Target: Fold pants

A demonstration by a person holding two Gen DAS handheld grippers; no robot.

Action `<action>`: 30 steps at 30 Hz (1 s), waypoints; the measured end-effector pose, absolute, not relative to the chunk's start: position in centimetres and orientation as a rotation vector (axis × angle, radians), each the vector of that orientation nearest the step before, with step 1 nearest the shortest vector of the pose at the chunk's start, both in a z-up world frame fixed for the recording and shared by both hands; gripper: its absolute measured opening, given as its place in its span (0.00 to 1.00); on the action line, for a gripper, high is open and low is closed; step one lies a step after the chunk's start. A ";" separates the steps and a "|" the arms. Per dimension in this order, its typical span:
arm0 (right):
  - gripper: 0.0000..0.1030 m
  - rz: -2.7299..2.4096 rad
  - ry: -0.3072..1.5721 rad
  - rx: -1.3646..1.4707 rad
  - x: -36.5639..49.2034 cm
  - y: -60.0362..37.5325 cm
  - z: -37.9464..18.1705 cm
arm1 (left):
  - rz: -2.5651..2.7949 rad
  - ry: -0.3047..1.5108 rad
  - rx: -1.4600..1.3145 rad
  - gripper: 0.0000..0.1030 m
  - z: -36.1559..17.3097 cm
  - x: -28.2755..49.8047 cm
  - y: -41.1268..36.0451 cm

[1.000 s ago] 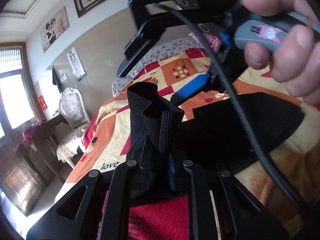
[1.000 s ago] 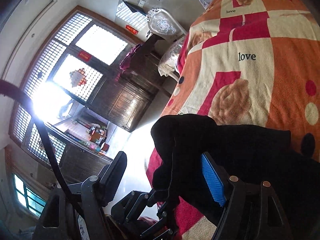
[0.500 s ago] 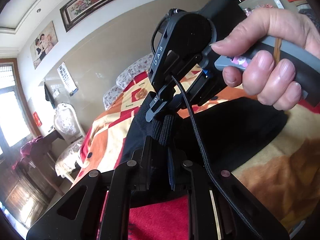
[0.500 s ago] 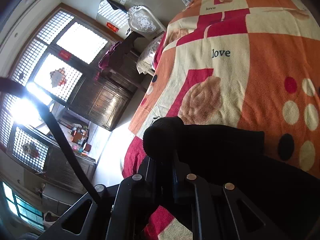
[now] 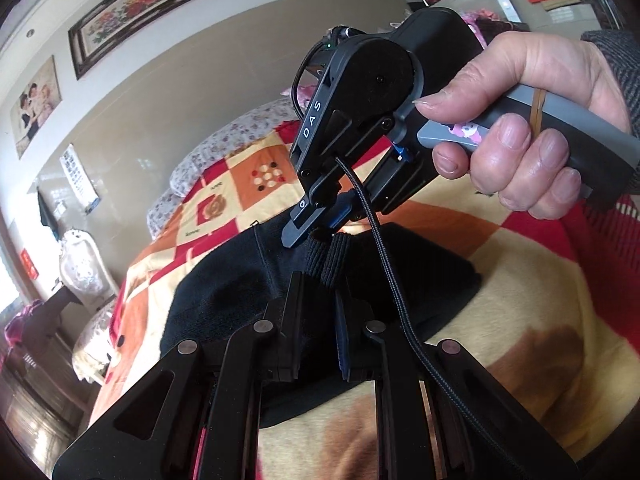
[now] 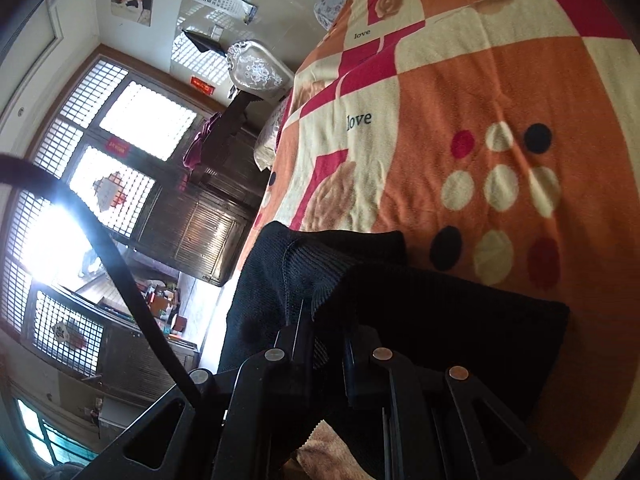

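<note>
Black pants point(image 5: 224, 300) lie folded on the patterned bedspread point(image 5: 520, 320). At the bottom of the left wrist view my left gripper point(image 5: 318, 286) is shut on the pants' ribbed cuff point(image 5: 334, 258). Just beyond it my right gripper point(image 5: 316, 232), held by a hand point(image 5: 520, 140), pinches the same bunch of fabric. In the right wrist view the right gripper point(image 6: 324, 320) is shut on a raised black fold, and the pants point(image 6: 440, 312) spread out to its right over the bedspread point(image 6: 480, 100).
A black cable point(image 5: 384, 280) hangs across the left gripper. The bed's left edge drops to the floor, with a white chair point(image 6: 256, 68) and a dark wooden cabinet point(image 6: 192, 232) beside it. Pillows point(image 5: 224, 152) lie at the bed's far end.
The right gripper, open a second ago, has come down and shut on the cuff beside the left gripper. Both grippers have carried the cuff further over the pants, and it now sits lower.
</note>
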State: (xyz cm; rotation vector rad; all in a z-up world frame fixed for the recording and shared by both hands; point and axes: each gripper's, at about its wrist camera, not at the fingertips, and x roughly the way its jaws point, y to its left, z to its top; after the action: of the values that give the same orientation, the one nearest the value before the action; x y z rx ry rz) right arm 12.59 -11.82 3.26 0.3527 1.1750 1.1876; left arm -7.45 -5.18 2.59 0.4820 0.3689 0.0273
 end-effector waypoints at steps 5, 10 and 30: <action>0.10 1.152 1.167 0.356 13.4 -14.5 3.0 | -0.017 0.406 0.481 0.12 2.5 -6.6 -6.6; 0.10 1.112 1.176 0.333 14.3 -15.4 2.1 | -0.047 0.436 0.476 0.12 2.2 -5.9 -7.8; 0.13 0.996 1.114 0.338 13.8 -19.2 0.4 | -0.195 0.523 0.369 0.16 2.6 -6.1 -7.8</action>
State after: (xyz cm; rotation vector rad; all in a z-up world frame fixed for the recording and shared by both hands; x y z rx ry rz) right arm 13.81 -19.21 0.40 0.3378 1.1138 0.9956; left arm -6.10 -7.76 2.61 0.3687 0.5228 -0.1953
